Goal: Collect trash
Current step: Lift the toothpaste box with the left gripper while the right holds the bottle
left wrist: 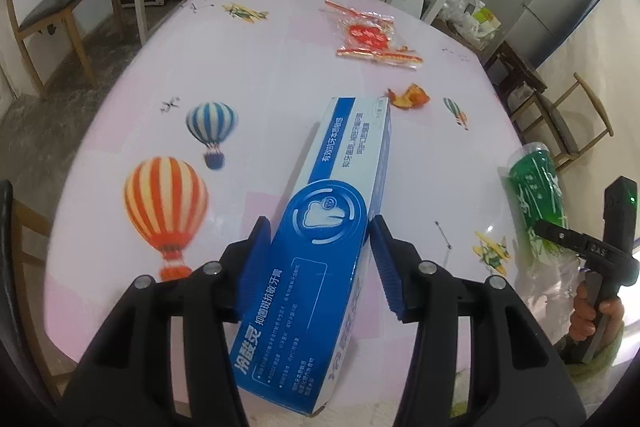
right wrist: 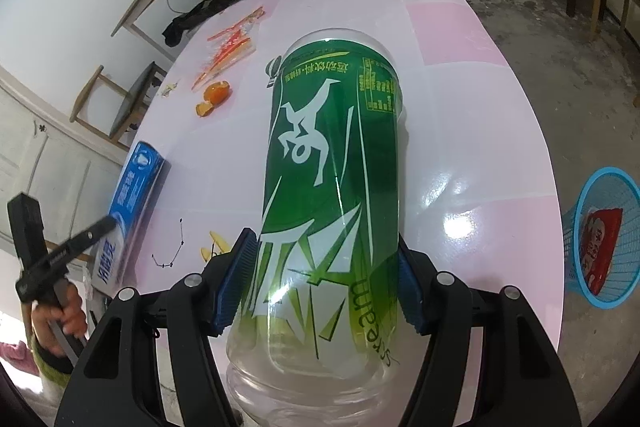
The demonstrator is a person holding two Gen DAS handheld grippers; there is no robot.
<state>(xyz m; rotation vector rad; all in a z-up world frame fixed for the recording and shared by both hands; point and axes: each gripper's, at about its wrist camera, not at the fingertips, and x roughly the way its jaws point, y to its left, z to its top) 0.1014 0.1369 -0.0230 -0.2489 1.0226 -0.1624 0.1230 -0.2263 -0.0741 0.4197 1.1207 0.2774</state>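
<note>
left claw (left wrist: 316, 267): clamped across the toothpaste box (left wrist: 320, 239), blue pads squeezing both long sides near one end, rest of the box sticking out over the counter (left wrist: 280, 39)

right claw (right wrist: 326, 279): closed on the green bottle (right wrist: 332, 167), pads pinching the lower label, bottle pointing away over the counter

box feel: empty carton I'd guess, super light, walls cave in if you squeeze hard. Gripping across the narrow width near an end seems fine, but the long end will swing

bottle feel: looks empty, clear plastic, slick label, dents easily. Mid-body grip is ok; rounder near the neck, so it could slip there

still on the counter: red wrapper (left wrist: 368, 35) far side, orange peel (left wrist: 408, 97) just past the box tip, both well apart from the claws

bin: blue basket (right wrist: 600, 239) on the floor off the counter's right edge, already has a red packet in it

room: counter mostly open, right edge is close to the bottle, chairs and a shelf crowd the far side
</note>
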